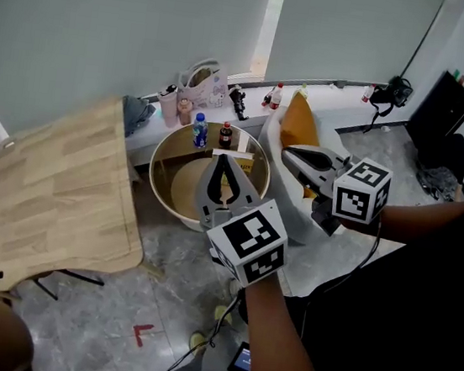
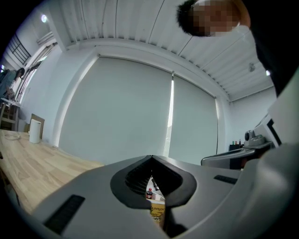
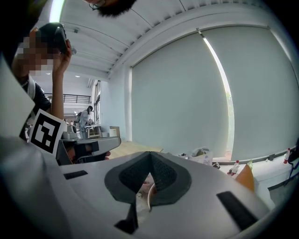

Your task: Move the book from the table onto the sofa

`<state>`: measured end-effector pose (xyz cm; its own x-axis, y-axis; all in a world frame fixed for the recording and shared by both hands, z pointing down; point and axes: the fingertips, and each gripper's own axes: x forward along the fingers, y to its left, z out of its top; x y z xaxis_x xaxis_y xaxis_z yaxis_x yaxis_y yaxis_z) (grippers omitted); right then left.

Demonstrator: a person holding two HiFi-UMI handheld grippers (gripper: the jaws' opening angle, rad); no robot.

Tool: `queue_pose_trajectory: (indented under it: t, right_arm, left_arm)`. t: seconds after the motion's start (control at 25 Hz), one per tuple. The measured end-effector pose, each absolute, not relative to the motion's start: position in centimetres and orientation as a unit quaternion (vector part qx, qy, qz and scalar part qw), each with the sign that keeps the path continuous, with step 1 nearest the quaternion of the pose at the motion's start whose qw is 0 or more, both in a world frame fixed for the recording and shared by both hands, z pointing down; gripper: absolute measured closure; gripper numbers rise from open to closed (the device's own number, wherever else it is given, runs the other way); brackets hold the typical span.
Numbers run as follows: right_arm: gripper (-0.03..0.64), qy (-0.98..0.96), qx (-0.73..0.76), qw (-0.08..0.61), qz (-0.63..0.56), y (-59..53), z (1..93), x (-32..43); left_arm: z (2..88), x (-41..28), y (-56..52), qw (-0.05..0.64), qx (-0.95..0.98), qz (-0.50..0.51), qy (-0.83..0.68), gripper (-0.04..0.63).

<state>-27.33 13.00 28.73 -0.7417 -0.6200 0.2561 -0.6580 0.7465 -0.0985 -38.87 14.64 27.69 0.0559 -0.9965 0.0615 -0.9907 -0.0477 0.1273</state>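
Jaws pressed together and empty on both, our left gripper (image 1: 222, 159) hovers with what looks like the yellow-covered book (image 1: 243, 163) just ahead on the round glass-topped table (image 1: 153, 180), right gripper (image 1: 287, 152) alongside, so we should spread wide first.

left gripper (image 2: 152, 158) closed and empty, wooden table (image 2: 32, 161) left, grey blinds (image 2: 117, 112) behind

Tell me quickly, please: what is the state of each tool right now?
Left tool: closed, holding nothing.
Right tool: closed, holding nothing.
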Motion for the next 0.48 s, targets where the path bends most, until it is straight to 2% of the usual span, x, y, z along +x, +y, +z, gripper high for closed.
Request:
queue_pose_trajectory:
  t: [0.16, 0.48]
  right_arm:
    - [0.604, -0.921, 0.36, 0.106, 0.108, 11.4, 28.9, -28.3]
    - [0.604, -0.917, 0.373, 0.099, 0.103, 9.5, 28.2, -29.1]
  left_arm:
    - [27.9, -40.1, 13.1, 0.08, 0.729, -0.027, -0.679, 0.588]
    - [27.0, -42.2, 11.0, 0.053, 0.722, -0.027, -0.69, 0.588]
